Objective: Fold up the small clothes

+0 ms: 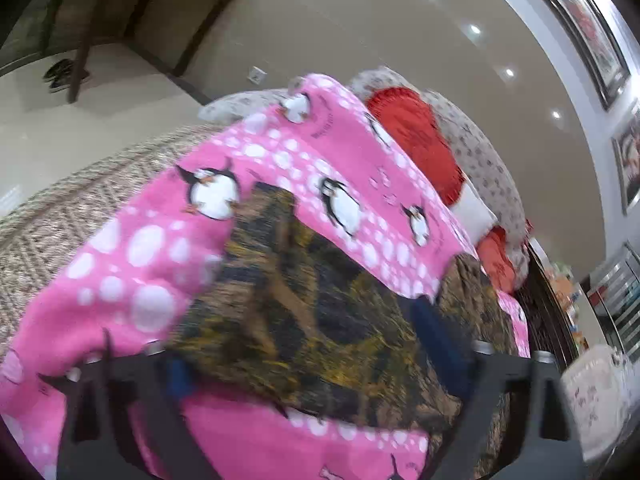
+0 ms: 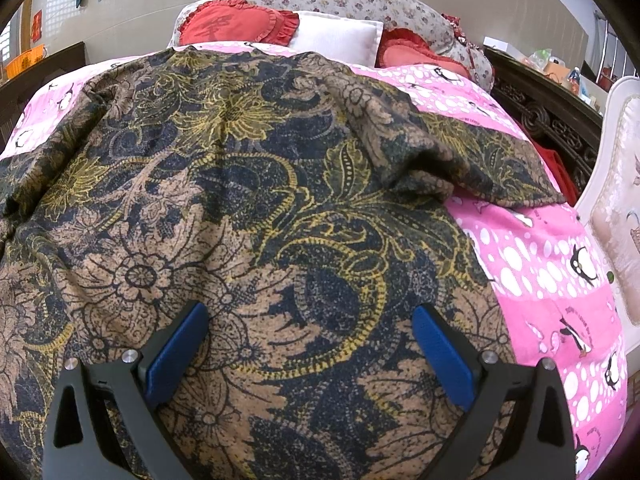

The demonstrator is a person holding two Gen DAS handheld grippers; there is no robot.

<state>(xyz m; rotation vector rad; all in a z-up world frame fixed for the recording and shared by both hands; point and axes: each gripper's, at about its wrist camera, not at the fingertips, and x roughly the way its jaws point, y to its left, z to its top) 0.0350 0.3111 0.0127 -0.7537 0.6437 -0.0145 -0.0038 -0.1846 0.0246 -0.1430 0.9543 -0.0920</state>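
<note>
In the left wrist view, blurred by motion, the left gripper (image 1: 320, 344) stood partly open with the patterned garment (image 1: 312, 312) lying between its blue pads (image 1: 436, 340) — whether those pads actually pressed on the cloth could not be told. The dark brown, navy and yellow fabric spread ahead of the fingers over a pink penguin blanket (image 1: 132, 248), and beyond it sat a red heart cushion (image 1: 412, 136) against a floral pillow (image 1: 484, 168). In the right wrist view, the right gripper (image 2: 312, 344) was wide open above the same garment (image 2: 240, 200), holding nothing — the cloth filled the space directly under and ahead of its fingers. To its right the pink blanket (image 2: 552, 280) showed bare, and far ahead lay a white pillow (image 2: 340, 36) between red cushions (image 2: 236, 24).
</note>
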